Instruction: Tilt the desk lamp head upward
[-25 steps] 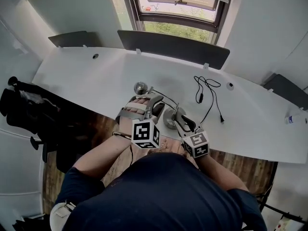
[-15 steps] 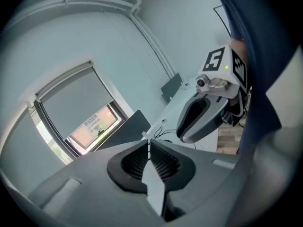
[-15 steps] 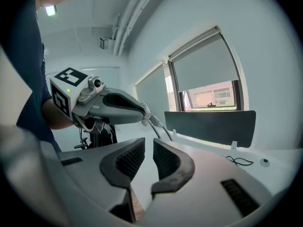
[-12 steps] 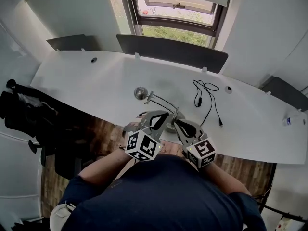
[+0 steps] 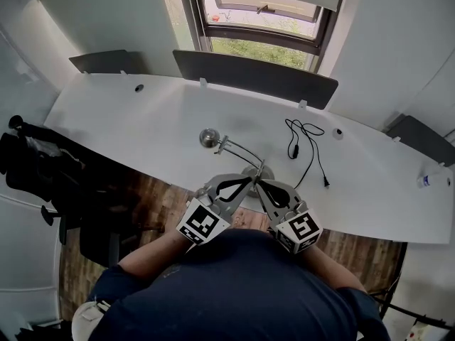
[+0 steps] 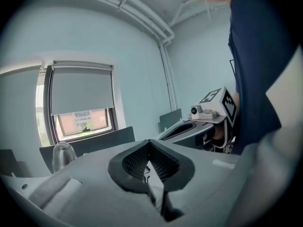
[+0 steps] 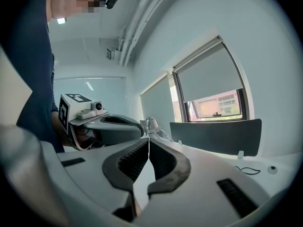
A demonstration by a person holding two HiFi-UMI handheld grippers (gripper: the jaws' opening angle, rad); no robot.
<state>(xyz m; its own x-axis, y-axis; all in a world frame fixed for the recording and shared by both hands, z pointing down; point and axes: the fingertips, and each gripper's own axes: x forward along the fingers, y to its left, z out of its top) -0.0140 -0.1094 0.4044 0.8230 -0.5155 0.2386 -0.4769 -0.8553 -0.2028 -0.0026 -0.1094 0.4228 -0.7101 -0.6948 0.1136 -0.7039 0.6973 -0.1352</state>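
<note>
Lamp base [image 5: 245, 170] partly hidden behind left gripper [image 5: 248, 181], right gripper [image 5: 258, 184].

The head view looks steeply down from above onto the desk [image 5: 128, 116], lamp [image 5: 208, 137] and window [image 5: 263, 16]. Each gripper view sits low, close behind its own jaws, facing across the desk toward that same lamp and window.

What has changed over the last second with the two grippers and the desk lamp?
The left gripper and the right gripper drew back from the desk lamp toward the person, and their open jaws closed on nothing. They now sit side by side at the near edge of the desk. The lamp head and the black cable stayed put.
</note>
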